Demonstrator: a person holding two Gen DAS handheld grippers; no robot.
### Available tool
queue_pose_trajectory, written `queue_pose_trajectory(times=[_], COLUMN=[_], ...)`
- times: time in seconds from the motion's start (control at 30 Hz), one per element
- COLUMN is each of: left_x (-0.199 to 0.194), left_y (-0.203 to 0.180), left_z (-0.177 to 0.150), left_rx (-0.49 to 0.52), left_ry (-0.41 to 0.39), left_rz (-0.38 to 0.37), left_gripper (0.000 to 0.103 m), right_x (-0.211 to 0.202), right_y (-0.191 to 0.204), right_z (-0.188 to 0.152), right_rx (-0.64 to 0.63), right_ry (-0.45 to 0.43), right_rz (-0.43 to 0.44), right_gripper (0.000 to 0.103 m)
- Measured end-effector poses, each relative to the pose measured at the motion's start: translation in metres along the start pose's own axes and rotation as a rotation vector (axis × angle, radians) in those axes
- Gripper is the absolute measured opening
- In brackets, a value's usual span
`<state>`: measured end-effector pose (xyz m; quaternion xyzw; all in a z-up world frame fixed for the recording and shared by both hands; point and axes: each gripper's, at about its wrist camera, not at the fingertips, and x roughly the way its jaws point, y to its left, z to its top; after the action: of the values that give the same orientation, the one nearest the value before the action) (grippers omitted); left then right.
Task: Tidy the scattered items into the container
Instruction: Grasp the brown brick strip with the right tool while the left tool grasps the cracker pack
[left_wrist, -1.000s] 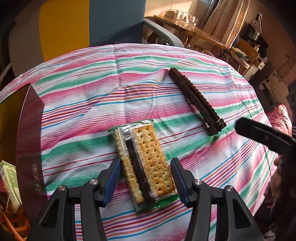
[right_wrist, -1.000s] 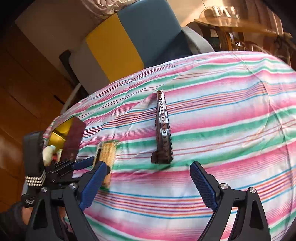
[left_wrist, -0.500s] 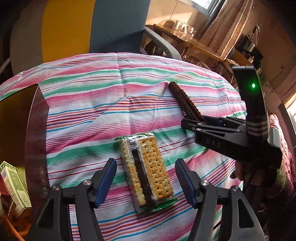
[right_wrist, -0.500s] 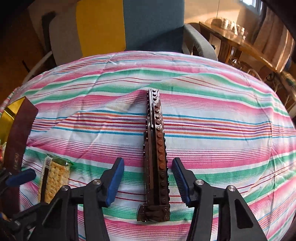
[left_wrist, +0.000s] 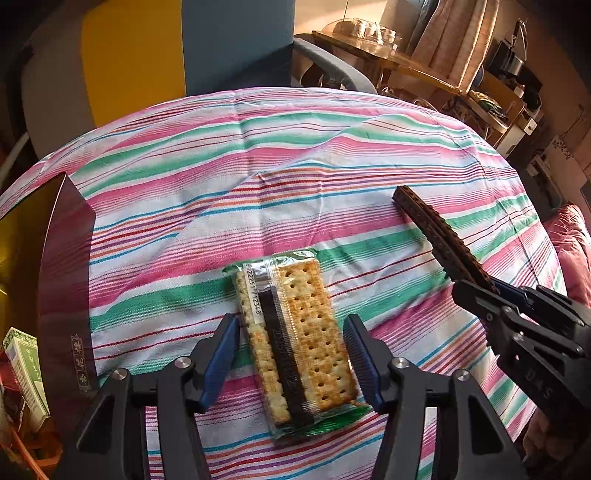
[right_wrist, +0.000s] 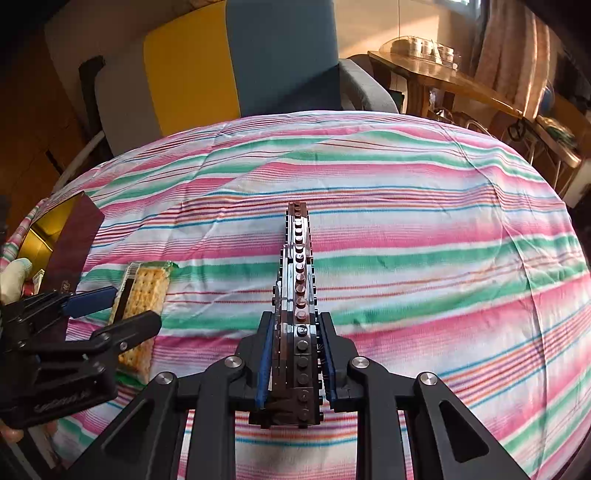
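Cracker packet (left_wrist: 295, 339) lies flat on our striped counter (left_wrist: 258, 177), between the spread fingers of our left gripper (left_wrist: 291, 354), whose jaws have just been closing a little without touching the wrapper. Our right gripper (right_wrist: 295, 354) has just been closing and now pinches the near end of the brown brick bar (right_wrist: 297, 280). The container (left_wrist: 62, 280) stands left of the left gripper.
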<state>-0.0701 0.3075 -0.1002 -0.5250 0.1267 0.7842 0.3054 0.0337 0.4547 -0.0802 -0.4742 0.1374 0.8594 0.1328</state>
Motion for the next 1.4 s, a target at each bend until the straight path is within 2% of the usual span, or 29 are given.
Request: queue_pose_trajectory(times=[0.3,0.57,0.63,0.7,0.73,0.77,0.97,1.0,1.07,1.13,1.4], left_x=[-0.023,-0.043,-0.042,-0.041,-0.040,-0.039,-0.033,-0.034,-0.035,-0.036,-0.051], left_y=[0.006,0.007,0.008,0.009,0.009,0.008,0.000,0.000,0.000,0.000,0.001], left_z=[-0.036,-0.076,-0.079,-0.078,-0.077,-0.076,-0.074,-0.074,-0.076,-0.079,-0.090], left_rx=[0.022,0.038,0.027,0.015,0.012,0.017,0.054,0.055,0.057,0.057,0.045], left_ry=[0.004,-0.005,-0.003,-0.006,-0.006,-0.006,-0.016,-0.021,-0.030,-0.035,-0.080], left_rz=[-0.088,-0.085,-0.089,-0.100,-0.103,-0.099,-0.056,-0.048,-0.033,-0.024,-0.025], left_gripper=[0.054,0.054,0.056,0.062,0.064,0.064,0.062,0.057,0.055,0.054,0.053], right_x=[-0.010,-0.021,-0.020,-0.018,-0.017,-0.015,-0.006,-0.006,-0.007,-0.008,-0.019], right_y=[0.009,0.017,0.019,0.020,0.021,0.021,0.027,0.028,0.031,0.032,0.038], right_z=[-0.044,-0.065,-0.066,-0.062,-0.060,-0.058,-0.052,-0.052,-0.054,-0.056,-0.069], right_rx=[0.060,0.041,0.026,0.011,0.005,0.000,-0.034,-0.039,-0.053,-0.053,-0.036], right_ry=[0.019,0.028,0.023,0.013,0.007,0.005,0.000,-0.002,-0.005,-0.008,-0.018], right_rz=[0.072,0.098,0.105,0.101,0.099,0.094,0.042,0.030,0.004,-0.003,-0.022], right_gripper=[0.023,0.024,0.026,0.034,0.042,0.044,0.043,0.042,0.031,0.025,0.025])
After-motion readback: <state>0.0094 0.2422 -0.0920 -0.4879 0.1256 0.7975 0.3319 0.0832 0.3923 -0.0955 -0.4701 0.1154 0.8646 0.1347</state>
